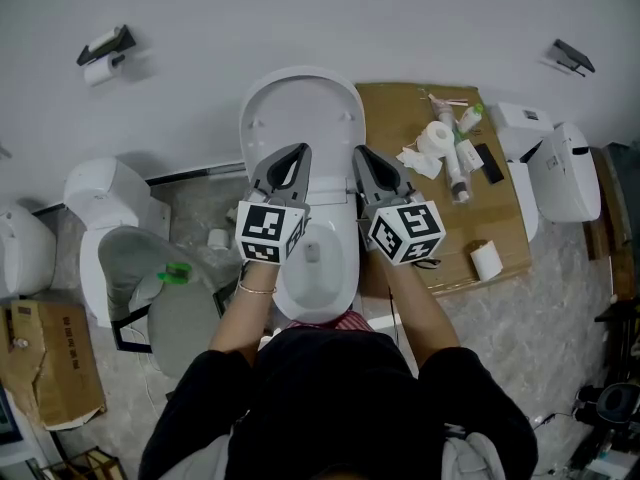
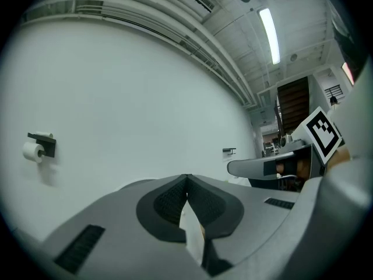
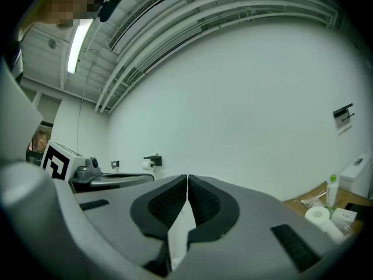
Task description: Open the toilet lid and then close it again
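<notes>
The toilet lid point(image 1: 300, 108) stands fully open, tipped back toward the wall point(image 1: 400, 18) behind the bowl point(image 1: 315, 268). So, judging by how things lie, the opening half is done and the closing half is yours to do.

You hold both tools side by side above the bowl, pointing at the lid. The left hand-held gripper point(image 1: 299, 149) is clenched with its pads tip to tip and nothing between them. The right hand-held gripper point(image 1: 361, 152) is clenched and empty too. From above, their tips lie over the lower part of the lid, but I cannot tell whether they touch it. Both gripper views show mostly bare wall.

The main risk is the smooth, curved plastic. If you hook the lid forward with clenched tips and no grip on its rim, it could slide off them and slam onto the bowl. Uneven pulling from the two sides could twist it at the hinge. Mind also the bottles and rolls on the cardboard sheet point(image 1: 400, 103) just beside your right arm.
</notes>
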